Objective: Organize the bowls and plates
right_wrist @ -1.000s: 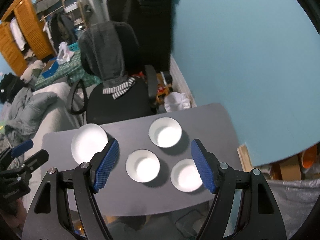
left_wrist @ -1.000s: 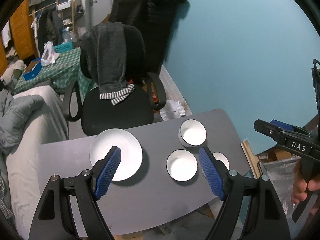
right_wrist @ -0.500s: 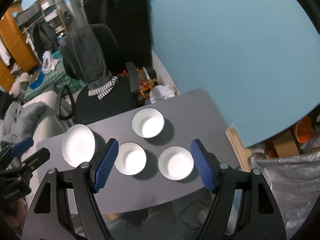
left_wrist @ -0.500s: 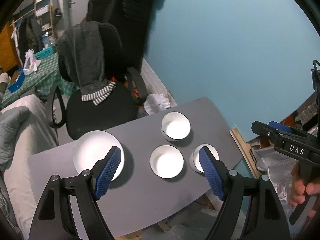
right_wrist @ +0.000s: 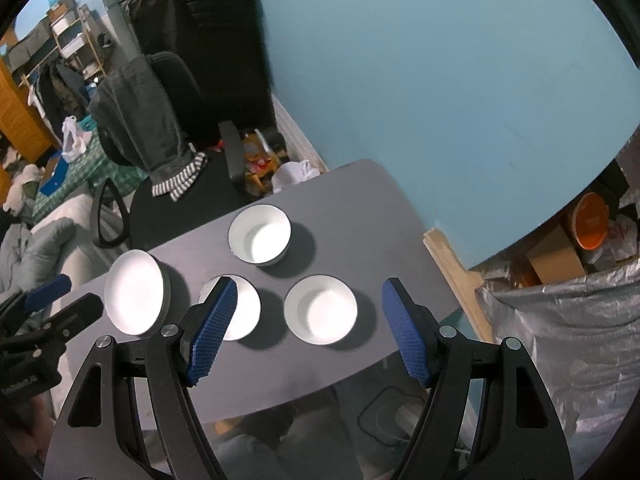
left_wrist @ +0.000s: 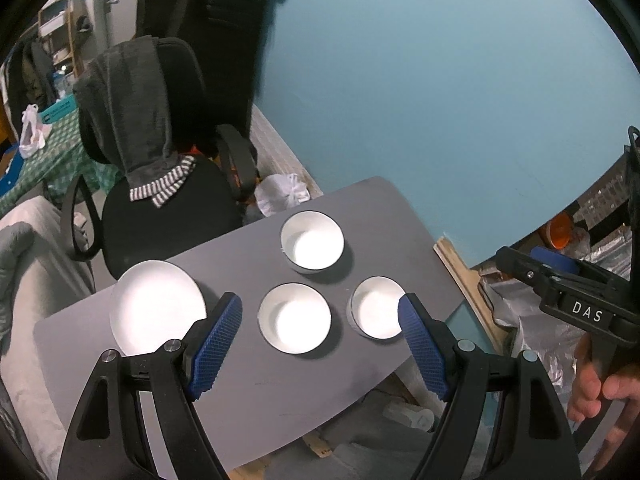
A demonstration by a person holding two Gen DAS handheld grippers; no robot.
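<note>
On a grey table (left_wrist: 280, 392) lie a white plate (left_wrist: 158, 304) at the left and three white bowls: a far bowl (left_wrist: 312, 240), a middle bowl (left_wrist: 295, 317) and a right bowl (left_wrist: 374, 312). My left gripper (left_wrist: 319, 310) hangs open and empty above the middle bowl. At the right edge of that view a hand holds my right gripper (left_wrist: 532, 264). In the right wrist view my right gripper (right_wrist: 310, 292) is open and empty above the right bowl (right_wrist: 320, 308). Its left finger hides part of the middle bowl (right_wrist: 246, 306). Beyond are the plate (right_wrist: 134, 298) and far bowl (right_wrist: 260, 238).
A black office chair (left_wrist: 160, 216) draped with a grey garment stands behind the table. A blue wall (left_wrist: 440, 80) runs along the right. A silver bag (right_wrist: 560, 340) and boxes sit right of the table, grey bedding (left_wrist: 24, 280) at the left, and a white plastic bag (left_wrist: 282, 194) on the floor.
Both grippers have drifted to the right over the table and rolled a little, so the dishes sit further left in both views. Both stay open and empty.
</note>
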